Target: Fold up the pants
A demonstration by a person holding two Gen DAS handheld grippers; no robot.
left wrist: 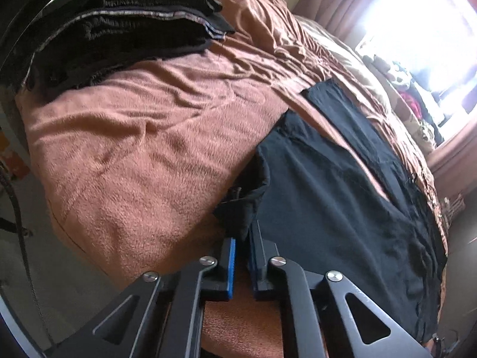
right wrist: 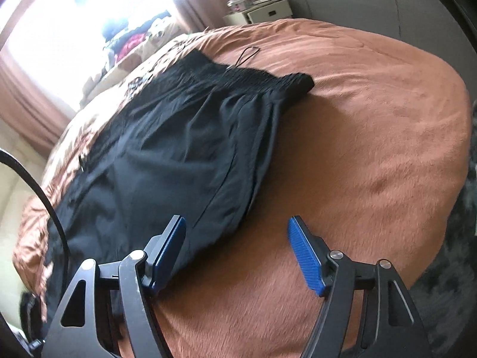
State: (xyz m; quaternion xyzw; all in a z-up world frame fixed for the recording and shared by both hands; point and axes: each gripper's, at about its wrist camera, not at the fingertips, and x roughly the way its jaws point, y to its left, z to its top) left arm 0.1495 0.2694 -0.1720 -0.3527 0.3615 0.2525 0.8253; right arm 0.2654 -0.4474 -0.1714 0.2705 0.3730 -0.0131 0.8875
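Observation:
Black pants (left wrist: 337, 185) lie spread on a brown blanket (left wrist: 143, 137). In the right wrist view the pants (right wrist: 184, 137) stretch away with the gathered waistband (right wrist: 262, 77) at the far end. My left gripper (left wrist: 243, 232) is shut on a bunched edge of the pants fabric, which wraps over its blue pads. My right gripper (right wrist: 237, 238) is open and empty, just above the pants' near side edge, with its left finger over the fabric and its right finger over the blanket.
A stack of folded dark clothes (left wrist: 119, 26) sits at the far left of the bed. A bright window (right wrist: 89, 24) with pink curtains is behind. A white nightstand (right wrist: 259, 12) stands beyond the bed. A black cable (right wrist: 44, 197) hangs at the left.

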